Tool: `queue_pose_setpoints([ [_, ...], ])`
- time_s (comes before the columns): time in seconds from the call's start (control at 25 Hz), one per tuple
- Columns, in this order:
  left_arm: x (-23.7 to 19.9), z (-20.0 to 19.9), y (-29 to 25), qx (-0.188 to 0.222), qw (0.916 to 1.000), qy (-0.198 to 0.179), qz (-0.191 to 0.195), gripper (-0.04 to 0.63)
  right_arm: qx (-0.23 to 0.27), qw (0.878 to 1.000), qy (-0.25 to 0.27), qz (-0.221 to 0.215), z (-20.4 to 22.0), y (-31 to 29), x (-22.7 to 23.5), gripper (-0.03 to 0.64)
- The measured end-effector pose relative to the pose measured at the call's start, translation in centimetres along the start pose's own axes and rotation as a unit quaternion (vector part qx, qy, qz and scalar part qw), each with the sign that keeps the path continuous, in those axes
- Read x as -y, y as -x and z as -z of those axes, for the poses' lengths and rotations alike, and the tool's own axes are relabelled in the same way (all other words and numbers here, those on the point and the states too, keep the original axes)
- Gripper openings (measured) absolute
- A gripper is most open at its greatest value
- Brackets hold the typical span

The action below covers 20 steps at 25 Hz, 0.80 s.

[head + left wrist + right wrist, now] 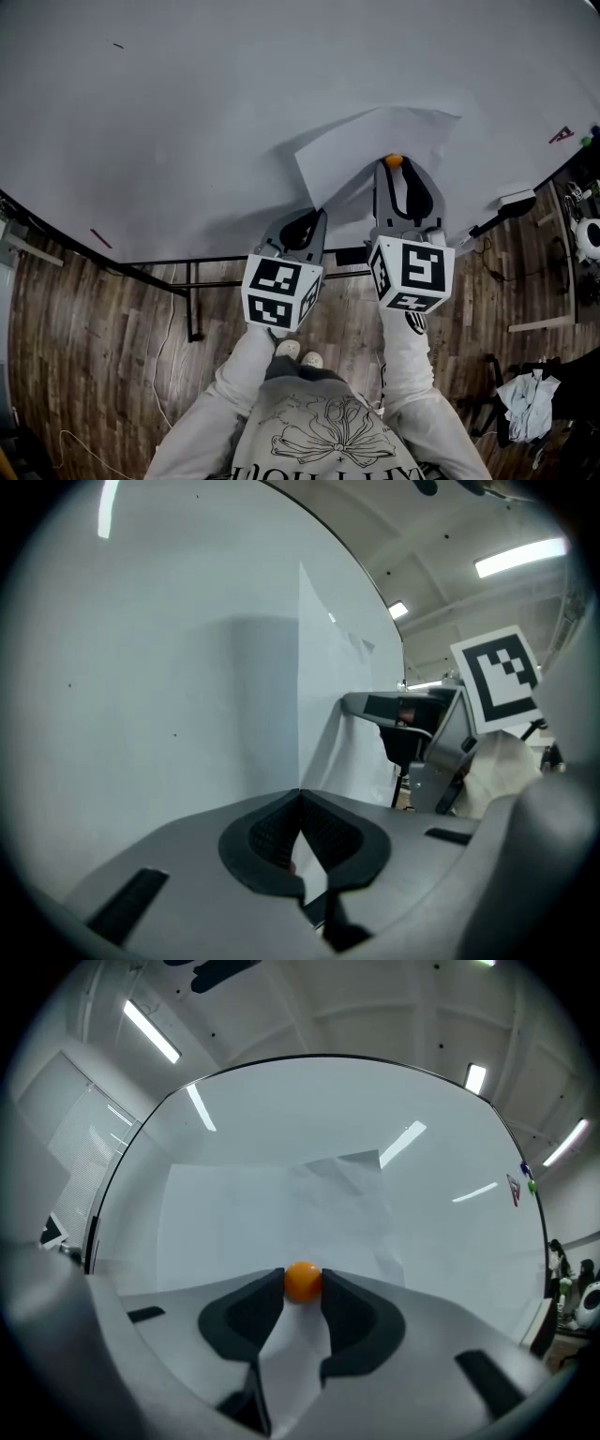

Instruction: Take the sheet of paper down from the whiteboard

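Observation:
A white sheet of paper [375,141] lies against the whiteboard [169,122], its upper right corner creased. A small orange magnet [393,160] sits on the sheet's lower middle. My right gripper [394,169] points at the board, and its two tips touch the orange magnet [302,1281] on either side. My left gripper [317,214] is at the sheet's lower left corner. In the left gripper view its jaws [300,797] are shut on the edge of the paper [342,686], which runs back between the pads.
The whiteboard's dark stand [190,286] and lower rail are below the grippers. An eraser [517,199] rests on the rail at the right. Red marks [561,134] are on the board's right edge. A crumpled cloth [528,401] lies on the wooden floor.

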<state>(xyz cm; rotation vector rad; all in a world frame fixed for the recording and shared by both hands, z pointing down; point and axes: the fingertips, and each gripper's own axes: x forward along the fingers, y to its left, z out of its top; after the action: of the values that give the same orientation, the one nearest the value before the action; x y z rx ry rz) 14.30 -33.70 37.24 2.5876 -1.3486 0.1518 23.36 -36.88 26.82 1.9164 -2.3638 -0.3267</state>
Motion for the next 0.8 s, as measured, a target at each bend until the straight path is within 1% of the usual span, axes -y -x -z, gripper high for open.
queue_pose_setpoints([
  [0.2, -0.7, -0.9, 0.5, 0.004, 0.9999, 0.004, -0.009, 0.005, -0.003, 1.0, -0.011, -0.008, 0.0, 0.1, 0.3, 0.12],
  [0.44, -2.3, -1.5, 1.8, 0.007, 0.9995, -0.002, -0.031, 0.005, 0.009, 1.0, -0.026, 0.015, -0.6, 1.1, 2.3, 0.12],
  [0.68, -4.3, -1.8, 4.0, 0.007, 0.9982, -0.007, -0.06, 0.005, 0.002, 0.999, -0.038, 0.037, 0.0, 1.6, 4.7, 0.12],
  [0.8, -5.3, -1.7, 5.2, 0.001, 0.997, -0.017, -0.075, 0.005, -0.003, 0.998, -0.039, 0.041, 0.2, 1.6, 5.5, 0.12],
])
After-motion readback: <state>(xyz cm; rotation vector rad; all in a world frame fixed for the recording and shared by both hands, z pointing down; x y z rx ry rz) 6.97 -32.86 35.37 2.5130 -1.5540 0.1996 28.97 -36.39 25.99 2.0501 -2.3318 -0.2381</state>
